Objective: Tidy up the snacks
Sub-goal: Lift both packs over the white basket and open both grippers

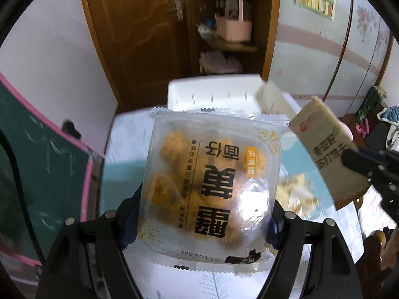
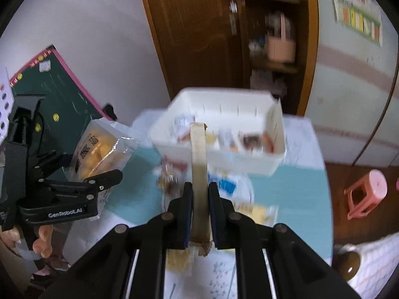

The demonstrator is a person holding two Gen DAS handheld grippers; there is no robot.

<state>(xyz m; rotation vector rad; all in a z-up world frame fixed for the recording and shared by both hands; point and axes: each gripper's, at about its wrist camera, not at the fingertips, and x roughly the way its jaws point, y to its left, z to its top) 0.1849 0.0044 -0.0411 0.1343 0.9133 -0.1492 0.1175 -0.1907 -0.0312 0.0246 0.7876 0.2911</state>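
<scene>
Ahead of both sets of fingers sits the white bin (image 2: 219, 147), on the table (image 2: 294, 186) with its blue-and-white cloth; several small wrapped snacks already lie inside it, so we take it as the place where everything is meant to end up. Beneath and just short of our fingertips a few loose packets (image 2: 172, 177) are scattered on the cloth, not yet gathered.

Our left gripper (image 1: 204, 214) is clenched across the clear bag of golden pastries (image 1: 212, 186), one finger on each side edge, the bag held up flat with its far end towards the bin. Gripping the edges seems meant to spare the soft contents.

Our right gripper (image 2: 199, 214) pinches the tan packet (image 2: 198, 174) by its near end, edge-on between the pads, so the long body projects forward over the bin's near wall. That hold looks suited to dropping it in lengthwise. Blur hides its print in the right view.
</scene>
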